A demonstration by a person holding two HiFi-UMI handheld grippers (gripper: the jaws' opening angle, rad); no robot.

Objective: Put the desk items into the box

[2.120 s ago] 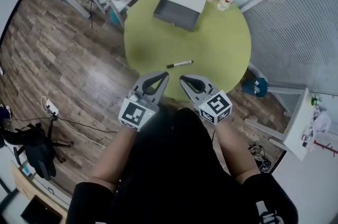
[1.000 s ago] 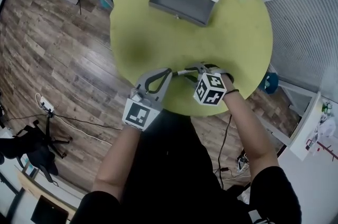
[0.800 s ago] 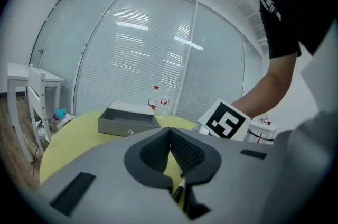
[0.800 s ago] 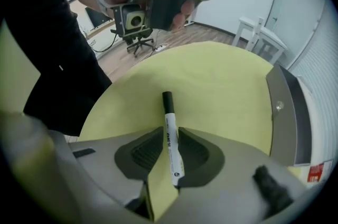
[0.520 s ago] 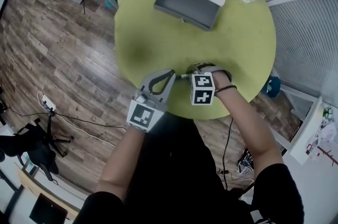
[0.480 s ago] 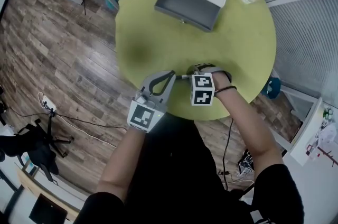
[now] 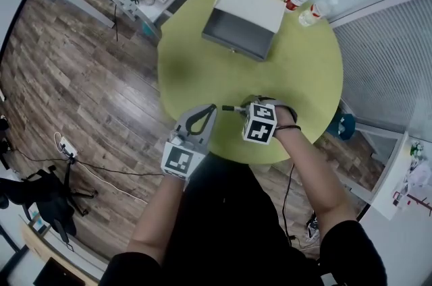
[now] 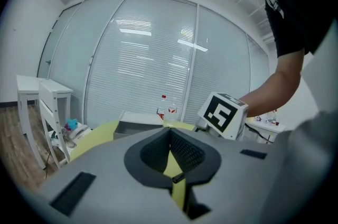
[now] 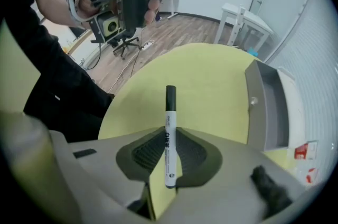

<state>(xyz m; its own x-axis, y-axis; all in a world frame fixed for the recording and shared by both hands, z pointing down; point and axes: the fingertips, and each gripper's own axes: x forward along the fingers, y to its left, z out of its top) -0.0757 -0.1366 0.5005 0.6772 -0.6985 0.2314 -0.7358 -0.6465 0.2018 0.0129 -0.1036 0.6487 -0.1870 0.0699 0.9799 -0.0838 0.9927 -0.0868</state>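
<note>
One marker (image 9: 170,109) sits clamped in right tongs (image 9: 169,136), outside box (image 7: 237,43).

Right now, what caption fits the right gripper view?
Right gripper shut on a marker, green table and box beyond.

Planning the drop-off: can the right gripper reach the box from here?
Probably yes: right gripper, shut on the marker, has only bare table between it and the open box; bottles stand off to one side.

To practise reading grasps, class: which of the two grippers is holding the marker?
The right gripper: its fingers clamp the black-capped marker. The left gripper is closed on nothing.
</note>
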